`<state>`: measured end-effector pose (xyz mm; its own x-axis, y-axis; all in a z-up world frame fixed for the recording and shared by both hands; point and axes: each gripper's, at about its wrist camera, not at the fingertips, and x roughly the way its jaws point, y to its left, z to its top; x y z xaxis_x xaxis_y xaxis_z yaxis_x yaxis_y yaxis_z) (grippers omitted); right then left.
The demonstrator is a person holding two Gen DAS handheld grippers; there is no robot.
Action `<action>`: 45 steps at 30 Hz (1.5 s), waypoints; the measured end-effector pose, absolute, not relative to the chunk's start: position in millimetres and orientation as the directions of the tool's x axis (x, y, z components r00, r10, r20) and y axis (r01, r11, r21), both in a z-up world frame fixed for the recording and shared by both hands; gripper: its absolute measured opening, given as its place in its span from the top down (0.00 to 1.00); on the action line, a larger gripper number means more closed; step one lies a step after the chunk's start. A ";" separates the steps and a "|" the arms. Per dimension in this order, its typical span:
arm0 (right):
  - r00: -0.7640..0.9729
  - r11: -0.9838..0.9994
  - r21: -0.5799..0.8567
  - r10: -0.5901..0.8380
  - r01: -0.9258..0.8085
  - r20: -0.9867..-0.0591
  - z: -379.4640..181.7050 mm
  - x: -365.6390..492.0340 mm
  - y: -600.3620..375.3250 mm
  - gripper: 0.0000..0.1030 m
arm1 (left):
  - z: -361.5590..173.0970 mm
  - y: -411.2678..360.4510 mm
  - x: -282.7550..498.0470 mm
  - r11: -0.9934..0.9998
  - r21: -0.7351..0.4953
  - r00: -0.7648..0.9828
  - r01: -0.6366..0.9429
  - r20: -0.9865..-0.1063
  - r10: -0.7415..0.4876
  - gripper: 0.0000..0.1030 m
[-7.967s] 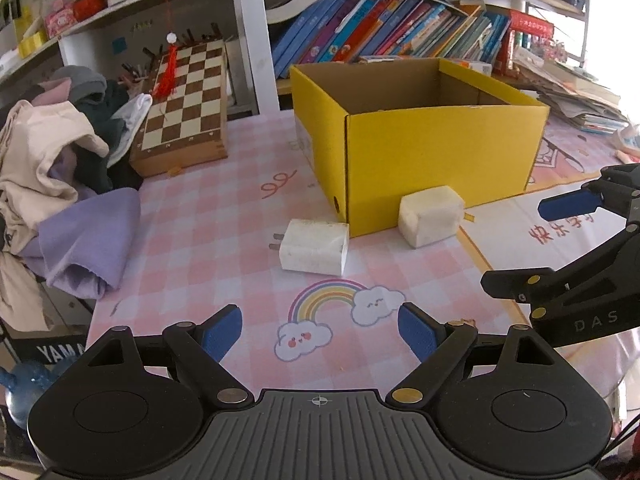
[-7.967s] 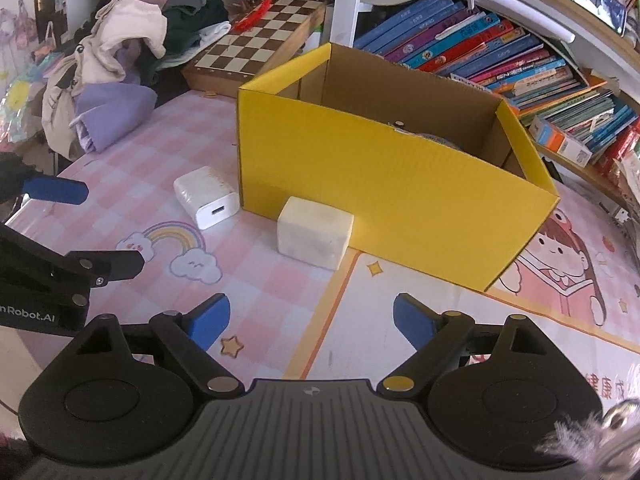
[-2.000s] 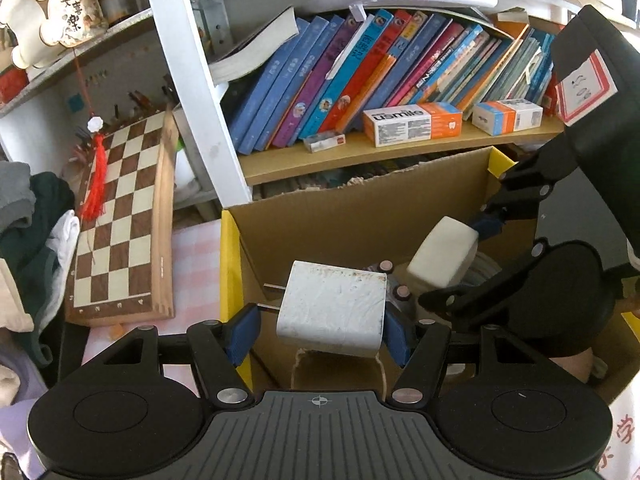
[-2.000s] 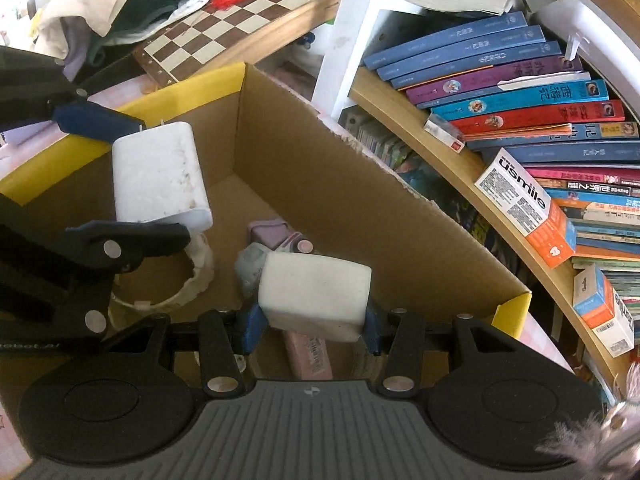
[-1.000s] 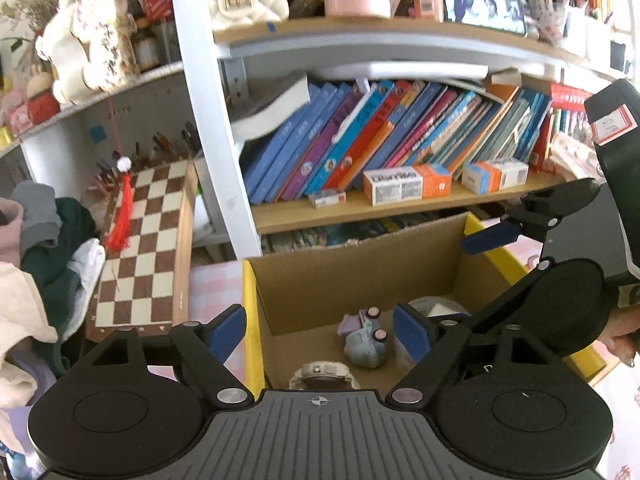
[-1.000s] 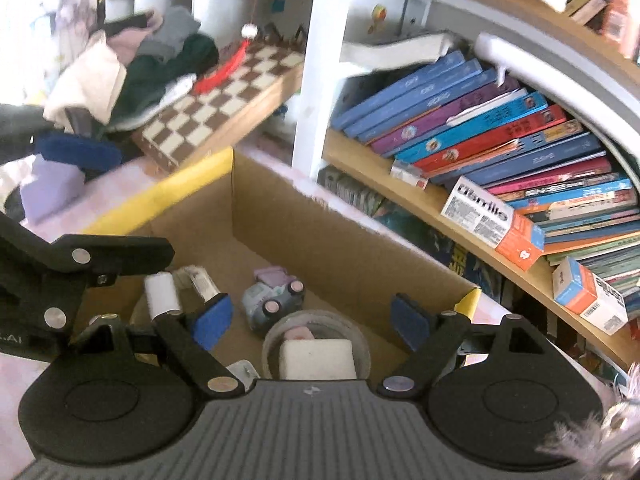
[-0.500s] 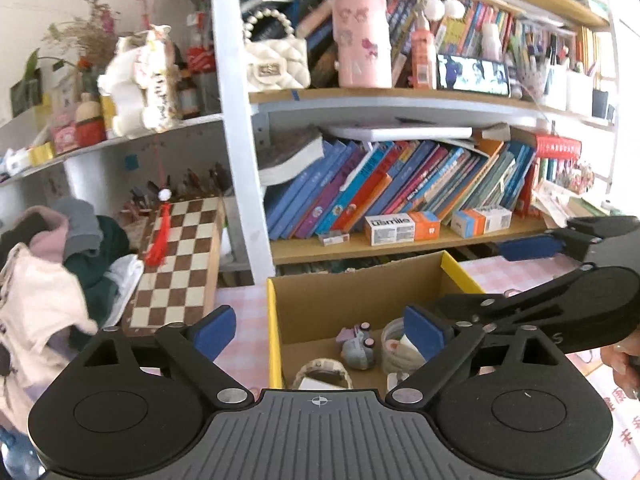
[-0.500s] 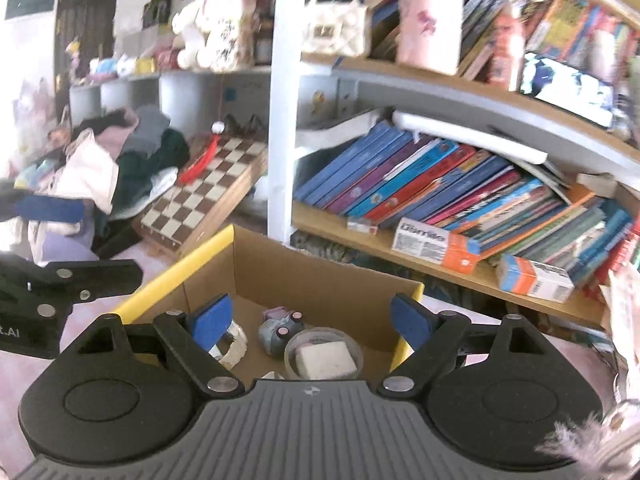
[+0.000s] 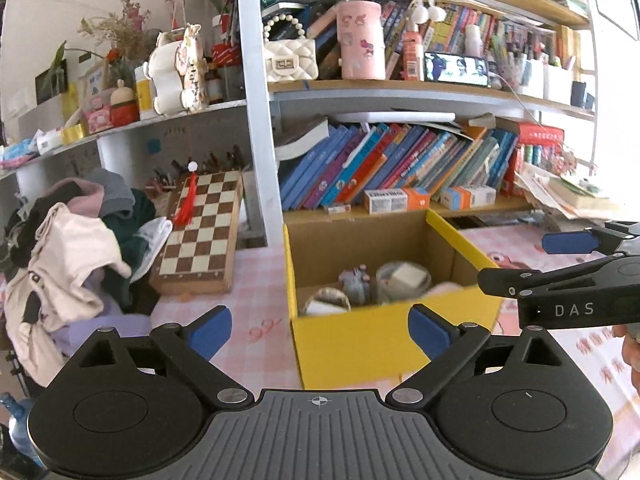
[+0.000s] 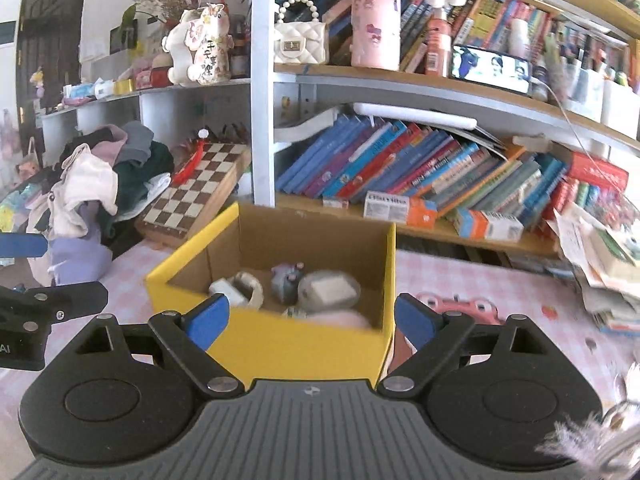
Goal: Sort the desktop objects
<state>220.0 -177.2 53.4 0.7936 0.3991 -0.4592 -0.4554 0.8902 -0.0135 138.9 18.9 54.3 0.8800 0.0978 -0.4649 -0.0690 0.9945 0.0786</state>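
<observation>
Several small things already lie inside the yellow box [image 10: 276,344]: a white block [image 10: 334,289] sitting in a round clear dish [image 10: 329,292], a white charger [image 10: 226,289] inside a pale ring [image 10: 246,286], a grey-purple toy [image 10: 286,278] between them, and something pink [image 10: 340,318] against the near wall, too blurred to name; the box stands on the pink tabletop [image 9: 208,292] straight ahead of and below both grippers, its long axis running away towards the bookshelf [image 10: 400,184]; the left gripper [image 9: 320,327] hangs with its jaws wide apart and empty, the near yellow wall framed between its blue pads, and the right gripper [image 10: 310,318] likewise has jaws spread and nothing in them; the two stand about equally near the box, the right one a little more over its open top; no loose item shows on the visible tabletop, so the sorting looks close to done; beside the box, a chessboard [image 9: 200,232] leans to the left with a heap of clothes [image 9: 72,256] beyond it, and a stack of papers [image 10: 600,256] lies to the right; nothing stands between the jaws and the box.
</observation>
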 end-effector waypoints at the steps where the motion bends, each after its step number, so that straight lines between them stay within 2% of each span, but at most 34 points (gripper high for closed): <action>1: 0.793 0.892 -0.013 0.394 -0.451 -0.464 51.6 211.6 -178.4 0.13 | 52.9 17.9 132.1 0.994 0.081 0.879 -0.067 -0.467 0.098 0.04; 14: 0.800 0.933 -0.038 0.286 -0.359 -0.527 20.5 118.6 -192.2 0.04 | 28.6 0.1 71.3 0.993 0.106 0.850 -0.047 -0.518 0.095 0.03; 21: 0.789 0.945 -0.039 0.249 -0.326 -0.562 5.0 82.2 -194.7 0.03 | 16.3 -8.7 47.0 0.991 0.125 0.836 -0.039 -0.540 0.101 0.03; 45: 0.779 0.954 -0.053 0.208 -0.295 -0.591 -2.3 53.1 -192.7 0.00 | 0.0 -6.6 16.4 0.991 0.113 0.798 -0.078 -0.589 0.130 0.02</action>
